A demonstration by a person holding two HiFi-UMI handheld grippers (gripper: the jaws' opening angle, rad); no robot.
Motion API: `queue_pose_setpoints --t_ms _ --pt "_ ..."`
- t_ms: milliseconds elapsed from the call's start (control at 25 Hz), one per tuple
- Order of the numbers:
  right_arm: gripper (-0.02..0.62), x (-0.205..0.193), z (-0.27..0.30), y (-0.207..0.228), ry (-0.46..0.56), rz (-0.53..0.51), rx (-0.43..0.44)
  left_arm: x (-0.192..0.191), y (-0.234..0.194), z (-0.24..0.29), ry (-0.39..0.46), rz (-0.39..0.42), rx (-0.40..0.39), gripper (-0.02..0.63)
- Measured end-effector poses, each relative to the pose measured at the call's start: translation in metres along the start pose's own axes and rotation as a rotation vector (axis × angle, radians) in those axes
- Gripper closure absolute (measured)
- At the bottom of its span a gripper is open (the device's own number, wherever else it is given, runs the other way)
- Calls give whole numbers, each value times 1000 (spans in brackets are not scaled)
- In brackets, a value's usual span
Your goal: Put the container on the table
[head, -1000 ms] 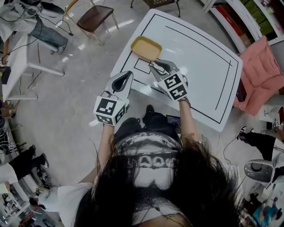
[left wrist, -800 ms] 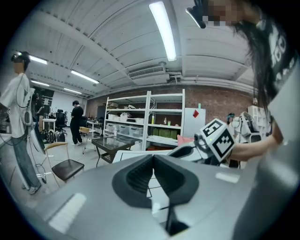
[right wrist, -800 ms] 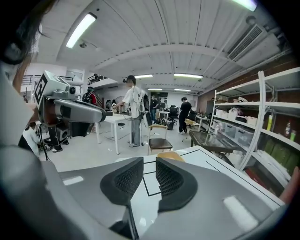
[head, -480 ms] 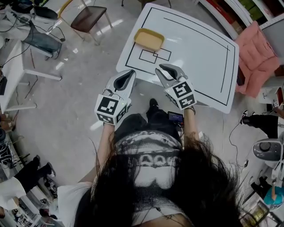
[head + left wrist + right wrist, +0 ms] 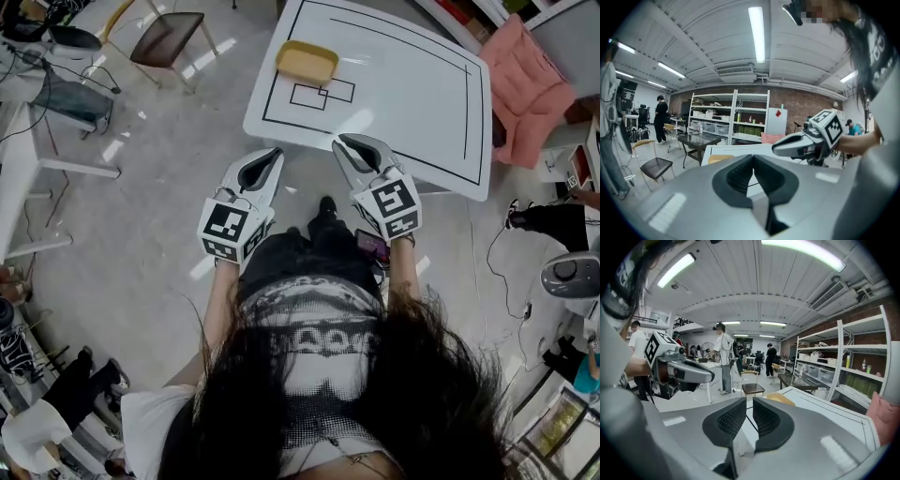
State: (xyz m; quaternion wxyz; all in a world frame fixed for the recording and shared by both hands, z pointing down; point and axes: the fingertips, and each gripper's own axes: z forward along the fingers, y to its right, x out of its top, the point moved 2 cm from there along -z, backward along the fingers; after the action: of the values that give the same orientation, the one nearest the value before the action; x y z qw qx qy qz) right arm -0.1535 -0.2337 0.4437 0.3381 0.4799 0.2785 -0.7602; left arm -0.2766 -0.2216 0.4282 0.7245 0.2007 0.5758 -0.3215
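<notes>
one yellow container (image 5: 307,63) sits on the table (image 5: 403,89).

A chair (image 5: 169,37) with a brown seat stands on the pale floor (image 5: 141,225) at far left, and a white desk (image 5: 21,183) runs along the left edge. A pink cushion (image 5: 527,77) sits at far right. Nearer on that side, a person's legs (image 5: 553,223) in black trousers stretch over the floor, and a grey round appliance (image 5: 570,277) stands nearer still. Another person (image 5: 37,436) in a white top is at near left. In the left gripper view, stocked white shelves (image 5: 740,117) stand before a brick wall (image 5: 806,108), with a glass-top table (image 5: 701,139) in front and a person in black (image 5: 661,119) standing at left. A strip light (image 5: 758,33) runs along the ceiling.
</notes>
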Motion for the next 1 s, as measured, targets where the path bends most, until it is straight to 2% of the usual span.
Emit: queue_pose_setpoints --t_ms 440,680,1000 --pt "591 11 -45 -3 77 72 -59 8 28 -5 17 40 -42 606" --pt "591 0 -87 -1 70 72 -74 10 65 1 1 53 -63 606" --pt "591 -23 -147 1 72 51 -76 4 125 -1 -25 57 -53 606"
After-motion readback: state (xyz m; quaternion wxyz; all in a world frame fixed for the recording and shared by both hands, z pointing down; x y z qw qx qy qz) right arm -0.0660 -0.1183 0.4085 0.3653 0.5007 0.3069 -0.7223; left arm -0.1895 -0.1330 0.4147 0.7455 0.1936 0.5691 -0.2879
